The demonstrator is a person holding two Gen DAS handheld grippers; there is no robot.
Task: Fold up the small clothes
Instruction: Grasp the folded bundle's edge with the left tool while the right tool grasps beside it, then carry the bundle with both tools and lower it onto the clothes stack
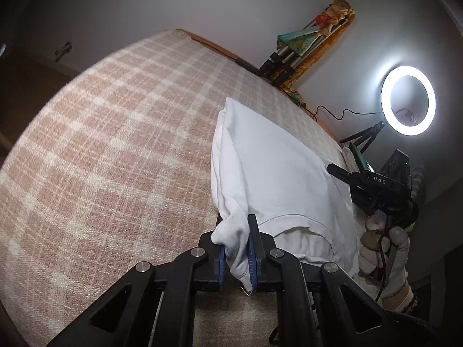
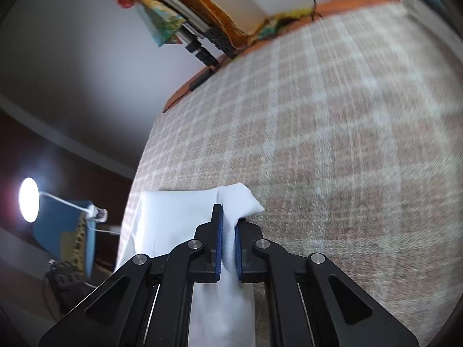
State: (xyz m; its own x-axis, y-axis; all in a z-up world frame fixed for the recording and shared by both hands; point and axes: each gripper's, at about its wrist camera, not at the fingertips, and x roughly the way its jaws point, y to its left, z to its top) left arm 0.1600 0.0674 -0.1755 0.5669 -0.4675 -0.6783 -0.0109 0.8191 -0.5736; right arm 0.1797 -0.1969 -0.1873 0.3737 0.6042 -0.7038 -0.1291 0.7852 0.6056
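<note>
— On the checked blanket (image 1: pixel 115 150), toward its right side in the left wrist view, lies the white garment (image 1: pixel 277 167). Who has hold of it?

— Both. The left gripper (image 1: pixel 236 248) has its blue pads closed on a bunched corner at the near edge, cloth hanging down between them.

— And the other one?

— The right gripper (image 2: pixel 228 248) is pinched tight on a raised fold of the same garment, which spreads left and near from its fingers. In the left view, a gloved hand (image 1: pixel 385 248) holds it at the right.

— Anything beyond?

— A lit ring light (image 1: pixel 408 101) at the far right.
</note>
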